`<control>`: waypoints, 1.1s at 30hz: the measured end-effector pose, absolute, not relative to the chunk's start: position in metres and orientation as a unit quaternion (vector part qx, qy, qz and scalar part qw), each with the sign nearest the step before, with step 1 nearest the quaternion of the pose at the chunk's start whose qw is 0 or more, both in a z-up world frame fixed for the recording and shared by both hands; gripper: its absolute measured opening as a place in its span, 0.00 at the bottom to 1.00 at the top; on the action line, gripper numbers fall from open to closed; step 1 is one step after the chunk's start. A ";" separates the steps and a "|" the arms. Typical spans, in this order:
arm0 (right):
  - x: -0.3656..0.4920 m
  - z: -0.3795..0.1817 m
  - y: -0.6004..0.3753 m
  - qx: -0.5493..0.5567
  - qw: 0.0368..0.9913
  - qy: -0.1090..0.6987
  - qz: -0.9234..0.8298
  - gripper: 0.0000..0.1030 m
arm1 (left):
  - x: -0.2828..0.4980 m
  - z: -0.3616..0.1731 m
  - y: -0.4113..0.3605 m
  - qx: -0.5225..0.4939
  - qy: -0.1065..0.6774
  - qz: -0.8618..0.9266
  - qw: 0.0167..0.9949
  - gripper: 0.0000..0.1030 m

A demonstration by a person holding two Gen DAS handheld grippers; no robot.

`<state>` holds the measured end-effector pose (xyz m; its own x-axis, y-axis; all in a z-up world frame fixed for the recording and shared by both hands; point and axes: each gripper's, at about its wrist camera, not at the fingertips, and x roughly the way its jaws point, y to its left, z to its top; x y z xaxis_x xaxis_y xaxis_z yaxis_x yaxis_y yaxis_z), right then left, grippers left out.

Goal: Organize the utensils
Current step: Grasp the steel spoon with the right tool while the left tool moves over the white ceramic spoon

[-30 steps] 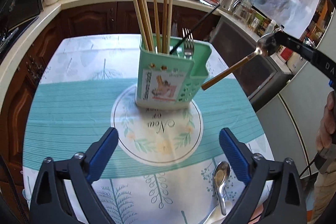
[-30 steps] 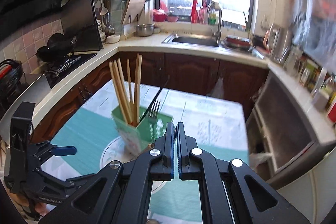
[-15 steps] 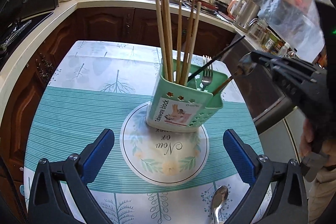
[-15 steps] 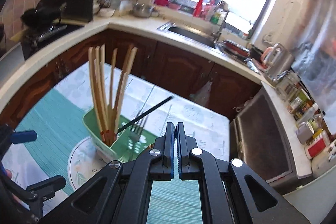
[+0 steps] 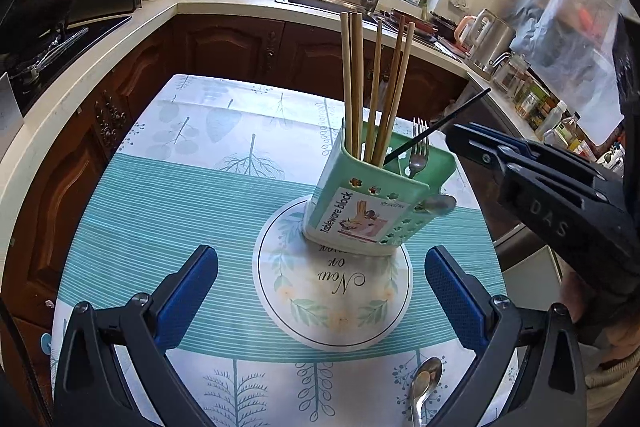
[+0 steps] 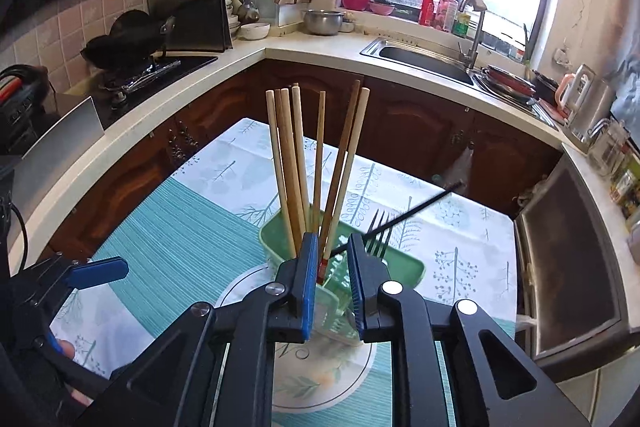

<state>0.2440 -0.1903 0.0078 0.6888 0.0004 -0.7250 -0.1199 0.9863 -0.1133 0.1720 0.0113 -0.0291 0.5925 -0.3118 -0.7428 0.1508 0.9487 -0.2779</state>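
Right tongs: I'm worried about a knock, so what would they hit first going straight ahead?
Probably the green holder, seen through the gap of the opening right tongs; nothing is between them. Depth is unclear.

left gripper (image 5: 322,301): black frame, blue pads, silver screws | right gripper (image 6: 329,285): same build, white "DAS" lettering | beige sleeve (image 5: 612,383) lower right
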 end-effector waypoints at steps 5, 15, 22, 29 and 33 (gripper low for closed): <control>0.200 0.003 -0.204 -0.028 0.912 0.408 0.028 0.15 | 0.160 -0.030 0.010 -0.073 0.432 -0.136 0.889 0.99; 0.117 -0.048 -0.238 0.046 0.888 0.457 0.010 0.15 | 0.132 -0.045 -0.005 -0.036 0.454 -0.165 0.875 0.99; 0.074 -0.077 -0.254 0.098 0.871 0.481 -0.010 0.16 | 0.110 -0.057 -0.028 -0.002 0.463 -0.192 0.866 0.99; 0.047 -0.099 -0.269 0.136 0.856 0.498 -0.023 0.21 | 0.093 -0.064 -0.047 0.023 0.465 -0.211 0.859 0.99; 0.037 -0.109 -0.276 0.150 0.848 0.507 -0.032 0.21 | 0.088 -0.067 -0.051 0.034 0.467 -0.211 0.858 0.99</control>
